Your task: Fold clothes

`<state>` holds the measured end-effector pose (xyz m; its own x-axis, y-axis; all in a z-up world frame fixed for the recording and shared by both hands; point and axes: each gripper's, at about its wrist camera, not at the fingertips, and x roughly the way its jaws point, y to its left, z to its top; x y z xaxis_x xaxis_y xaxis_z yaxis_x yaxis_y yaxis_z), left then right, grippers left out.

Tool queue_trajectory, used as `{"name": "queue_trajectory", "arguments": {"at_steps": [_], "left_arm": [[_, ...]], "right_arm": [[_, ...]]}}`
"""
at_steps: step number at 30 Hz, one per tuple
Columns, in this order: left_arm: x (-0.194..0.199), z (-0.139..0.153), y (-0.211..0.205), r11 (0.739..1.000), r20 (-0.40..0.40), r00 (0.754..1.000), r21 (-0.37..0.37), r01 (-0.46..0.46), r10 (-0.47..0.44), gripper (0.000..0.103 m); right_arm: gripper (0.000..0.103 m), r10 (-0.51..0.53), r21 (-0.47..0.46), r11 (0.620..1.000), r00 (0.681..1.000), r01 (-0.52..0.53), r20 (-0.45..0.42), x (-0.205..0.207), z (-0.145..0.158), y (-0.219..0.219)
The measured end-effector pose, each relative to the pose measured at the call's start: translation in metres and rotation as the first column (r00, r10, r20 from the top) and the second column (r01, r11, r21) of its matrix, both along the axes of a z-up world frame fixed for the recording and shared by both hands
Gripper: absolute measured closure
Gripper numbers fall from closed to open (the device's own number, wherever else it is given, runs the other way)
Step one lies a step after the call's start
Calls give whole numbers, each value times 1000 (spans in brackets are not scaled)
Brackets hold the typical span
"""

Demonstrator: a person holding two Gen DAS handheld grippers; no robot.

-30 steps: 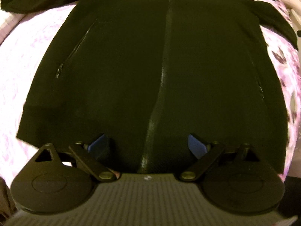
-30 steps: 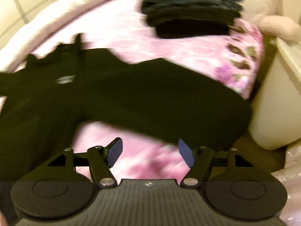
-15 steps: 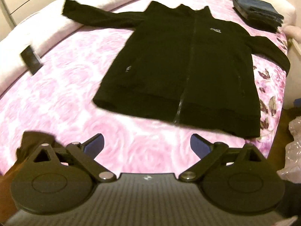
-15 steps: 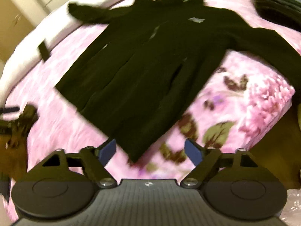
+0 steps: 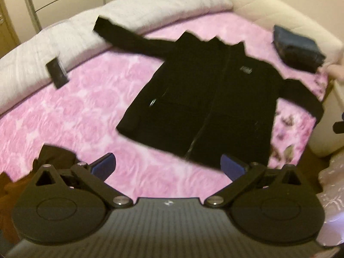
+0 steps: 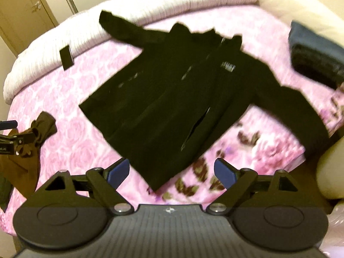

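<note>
A black zip-up jacket (image 5: 210, 99) lies flat, front up, on the pink floral bedspread (image 5: 86, 111), both sleeves spread out to the sides. The right wrist view shows the same jacket (image 6: 172, 99) turned at a slant, one hem corner nearest the camera. My left gripper (image 5: 168, 164) hangs above the bed, short of the jacket's hem; its jaws are opening and nothing is between them. High over that near hem corner my right gripper (image 6: 172, 171) stands open and empty.
A stack of folded dark clothes (image 5: 298, 49) sits at the far right by the cream headboard (image 5: 279, 15). A small flat black object (image 5: 57, 73) lies on the white duvet (image 5: 64, 36). A brown garment (image 6: 43, 124) is bunched at the bed's near left edge.
Both grippers have pulled up and back from the jacket, which now shows whole in each view. Both pairs of jaws stand wider. The jacket lies spread as before.
</note>
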<state>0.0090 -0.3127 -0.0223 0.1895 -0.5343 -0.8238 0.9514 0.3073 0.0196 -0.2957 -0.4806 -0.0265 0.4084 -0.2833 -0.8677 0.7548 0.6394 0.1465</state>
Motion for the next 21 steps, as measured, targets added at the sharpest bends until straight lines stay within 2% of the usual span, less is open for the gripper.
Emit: {"name": "queue_trajectory", "arguments": {"at_steps": [4,7,10,13,16,21], "left_arm": [[-1,36,-4,995,33,997,-66,75,-73,1],[4,63,0,982,54,989,-126,142,-136,1],[9,89,12,962,106,971,-153,228,-213,1],[14,114,32,937,160,947,-175,303,-277,1],[21,131,57,923,185,937,-194,331,-297,1],[32,140,93,919,165,941,-219,327,-296,1]], "right_arm": [[15,-53,-66,996,999,54,10,-2,40,13],[15,-97,-113,989,995,99,28,2,69,33],[15,-168,-171,970,985,172,39,11,94,60],[15,-252,-170,950,965,261,74,20,112,87],[15,-291,-171,938,953,302,86,34,124,115],[15,-317,-186,926,945,328,87,51,141,159]]}}
